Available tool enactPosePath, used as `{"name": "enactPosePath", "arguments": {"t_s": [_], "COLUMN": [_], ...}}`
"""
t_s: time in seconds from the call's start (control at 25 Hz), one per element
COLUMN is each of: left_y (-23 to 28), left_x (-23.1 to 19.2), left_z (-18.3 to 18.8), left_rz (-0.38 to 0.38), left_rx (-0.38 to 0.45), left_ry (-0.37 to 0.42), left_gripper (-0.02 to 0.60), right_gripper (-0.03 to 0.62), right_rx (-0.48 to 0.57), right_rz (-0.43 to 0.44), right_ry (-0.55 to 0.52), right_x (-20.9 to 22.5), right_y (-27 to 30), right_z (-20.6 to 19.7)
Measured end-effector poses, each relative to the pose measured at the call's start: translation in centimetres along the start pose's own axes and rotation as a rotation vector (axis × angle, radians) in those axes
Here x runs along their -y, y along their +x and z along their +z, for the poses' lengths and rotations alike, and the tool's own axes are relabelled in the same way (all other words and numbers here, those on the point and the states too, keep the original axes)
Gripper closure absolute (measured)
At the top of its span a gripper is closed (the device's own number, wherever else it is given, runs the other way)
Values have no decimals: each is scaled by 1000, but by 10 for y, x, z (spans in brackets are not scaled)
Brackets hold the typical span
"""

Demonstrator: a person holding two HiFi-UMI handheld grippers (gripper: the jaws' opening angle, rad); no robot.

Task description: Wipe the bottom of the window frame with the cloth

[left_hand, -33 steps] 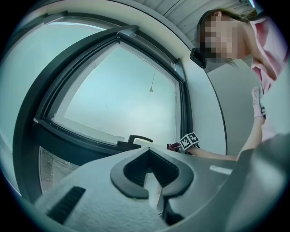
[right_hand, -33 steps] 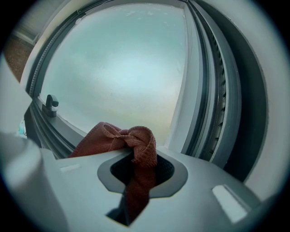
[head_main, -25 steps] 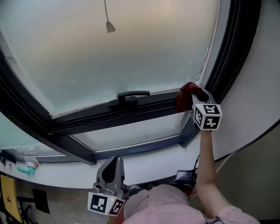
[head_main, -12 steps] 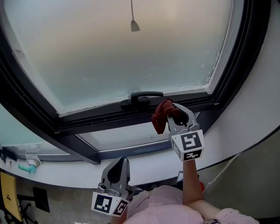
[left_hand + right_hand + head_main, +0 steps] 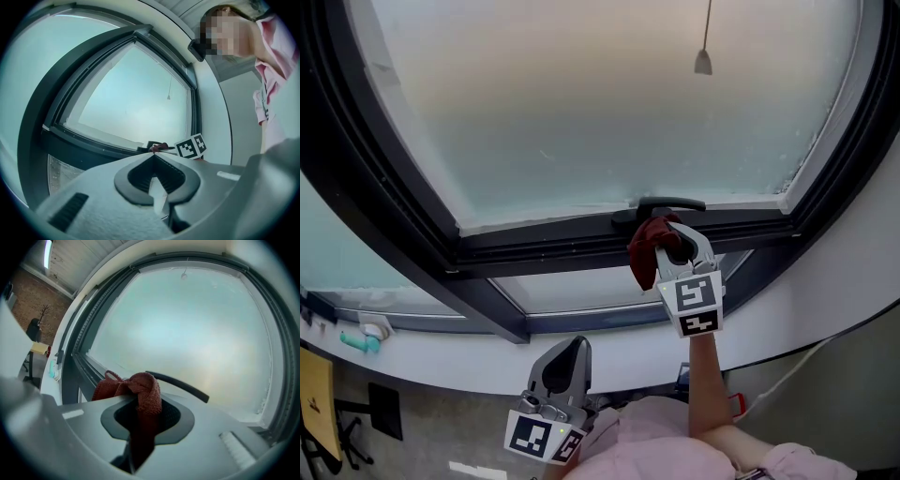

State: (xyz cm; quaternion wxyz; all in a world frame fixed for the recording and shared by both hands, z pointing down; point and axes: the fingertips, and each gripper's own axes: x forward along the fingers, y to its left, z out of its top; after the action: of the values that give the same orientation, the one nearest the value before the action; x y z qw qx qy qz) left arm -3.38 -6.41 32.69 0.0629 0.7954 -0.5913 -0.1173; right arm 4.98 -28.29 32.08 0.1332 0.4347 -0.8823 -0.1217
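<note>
R gripper [image 5: 673, 242], jaws clamped on the red cloth [image 5: 647, 248], holds it just below the window handle [image 5: 661, 208], at the bottom frame rail [image 5: 544, 248]. L gripper [image 5: 567, 352] hangs well below the handle, jaws together, empty. Risk: the bunched cloth's loose fold may snag the handle and pull free.

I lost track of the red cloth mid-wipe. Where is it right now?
Head view, right of centre: the red cloth is clamped in the right gripper, at the bottom window frame just below the black handle.
</note>
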Motion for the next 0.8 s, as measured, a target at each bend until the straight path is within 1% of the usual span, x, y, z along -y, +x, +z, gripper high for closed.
{"name": "enactPosePath", "arguments": {"t_s": [0.12, 0.24, 0.36, 0.48, 0.8], "left_y": [-6, -11, -15, -20, -28], "left_x": [-12, -23, -31, -42, -56], "left_z": [0, 0, -4, -5, 0], "left_rz": [-3, -10, -22, -15, 0], "left_rx": [-9, -20, -32, -37, -32], "left_ry": [-7, -13, -22, -27, 1], "left_gripper": [580, 580, 580, 580, 580], "right_gripper": [526, 528, 530, 530, 530], "right_rx": [-52, -78, -81, -74, -81], "right_rz": [-43, -94, -127, -151, -195], "right_ry": [-28, -35, -19, 1, -7], "right_x": [-3, -4, -4, -3, -2], "right_y": [7, 10, 10, 10, 9], "right_z": [-6, -7, -8, -8, -9]}}
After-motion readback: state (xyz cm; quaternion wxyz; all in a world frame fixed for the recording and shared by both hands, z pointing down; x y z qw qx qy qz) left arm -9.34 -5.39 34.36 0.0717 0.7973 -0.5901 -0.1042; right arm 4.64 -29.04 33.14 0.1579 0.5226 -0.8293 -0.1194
